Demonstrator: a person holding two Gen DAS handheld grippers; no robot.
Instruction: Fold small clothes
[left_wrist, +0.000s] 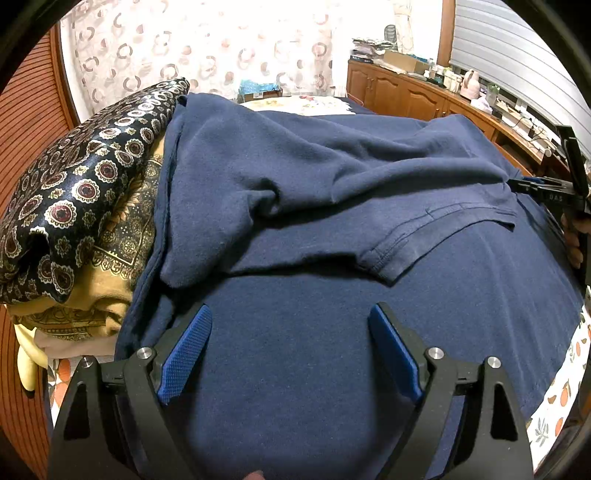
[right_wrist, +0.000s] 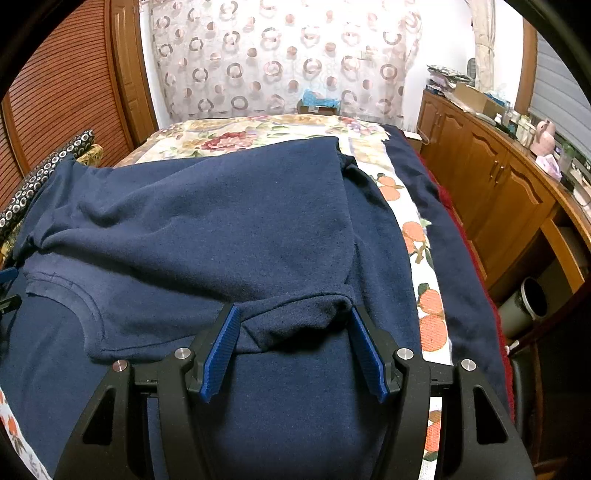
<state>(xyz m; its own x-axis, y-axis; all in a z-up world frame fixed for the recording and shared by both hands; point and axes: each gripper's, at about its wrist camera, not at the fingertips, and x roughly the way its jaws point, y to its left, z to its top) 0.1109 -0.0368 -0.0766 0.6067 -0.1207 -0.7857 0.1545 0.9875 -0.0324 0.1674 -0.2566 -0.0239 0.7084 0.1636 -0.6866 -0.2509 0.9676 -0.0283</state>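
Left tongs (left_wrist: 290, 314) spread above navy shirt (left_wrist: 332, 332), right tongs (right_wrist: 293, 314) spread

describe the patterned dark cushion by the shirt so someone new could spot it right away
Start at the bed with its fruit-print sheet, where the navy t-shirt is spread out. At the shirt's left edge, against the wooden slatted wall, sits the dark cushion on a yellow patterned cloth. It alone is shiny black with rows of round medallions.

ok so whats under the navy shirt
The navy shirt lies on a fruit-print sheet, which shows along its right edge. How far the sheet runs beneath, or anything else under there, is covered.
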